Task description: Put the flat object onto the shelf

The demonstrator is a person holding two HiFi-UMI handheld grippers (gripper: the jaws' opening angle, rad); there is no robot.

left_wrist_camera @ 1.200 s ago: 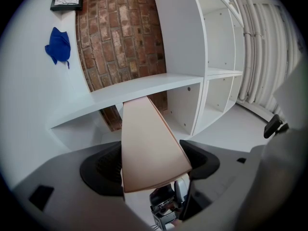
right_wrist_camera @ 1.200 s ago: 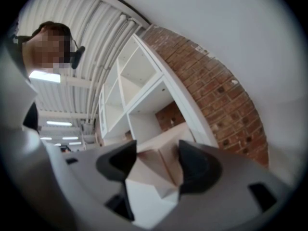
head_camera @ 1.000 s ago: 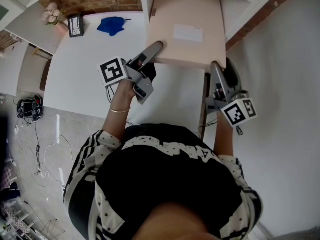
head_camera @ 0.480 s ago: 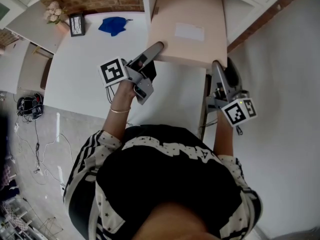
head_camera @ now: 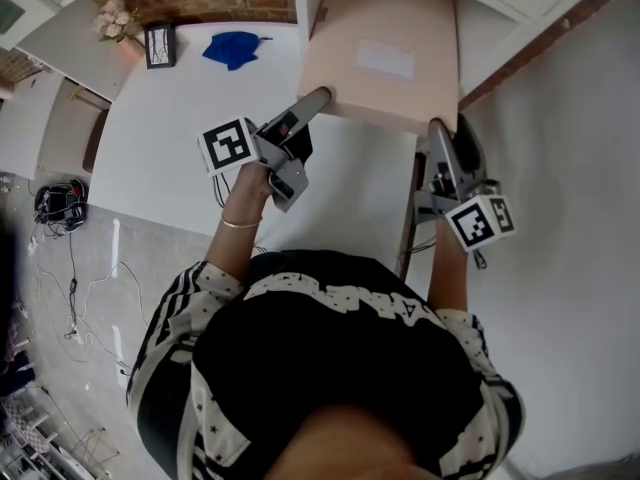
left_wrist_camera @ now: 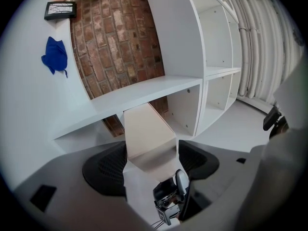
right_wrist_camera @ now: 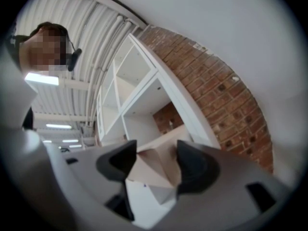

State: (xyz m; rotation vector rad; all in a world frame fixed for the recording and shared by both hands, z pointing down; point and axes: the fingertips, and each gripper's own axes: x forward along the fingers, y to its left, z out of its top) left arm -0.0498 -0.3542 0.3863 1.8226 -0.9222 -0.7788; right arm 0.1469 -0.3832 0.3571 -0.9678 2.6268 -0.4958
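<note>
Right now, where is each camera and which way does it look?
Head view: on the person's head, looking steeply down at the flat box, left tongs and right tongs; arms, torso show.
Left gripper view: on the left tongs, facing the shelf; its pads show.
Right gripper view: on the right tongs, facing shelf and ceiling; the person's head shows.
Shared: all show the flat box.
</note>
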